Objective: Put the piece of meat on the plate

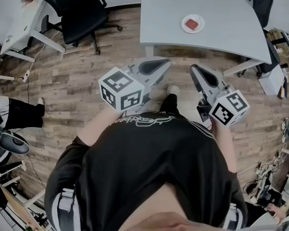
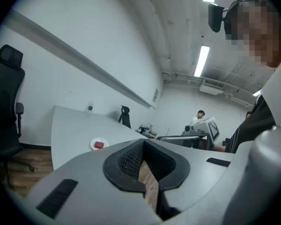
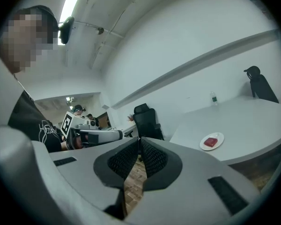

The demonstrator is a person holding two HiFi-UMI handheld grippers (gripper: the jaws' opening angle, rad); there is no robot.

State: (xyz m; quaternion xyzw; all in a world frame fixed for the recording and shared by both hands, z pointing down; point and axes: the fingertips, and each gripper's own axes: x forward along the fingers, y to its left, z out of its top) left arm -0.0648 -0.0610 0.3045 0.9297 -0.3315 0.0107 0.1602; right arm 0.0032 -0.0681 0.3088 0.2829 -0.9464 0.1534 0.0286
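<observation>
Since the piece of meat (image 1: 193, 24) already lies on the plate (image 1: 184, 22), out on the grey table (image 1: 216, 4), I judge the job done. That would explain the pose: the person stands back from the table's edge, both tools raised at chest height and pointing roughly level toward it. The left gripper (image 1: 163, 63) has its jaws pressed together with nothing between them. The right gripper (image 1: 196, 71) is likewise closed and empty. A strip of wooden floor (image 1: 86, 76) separates the person from the table. A black office chair (image 1: 79, 8) stands off to the person's left beside a white desk (image 1: 14, 25), and nothing blocks the way to the plate.
</observation>
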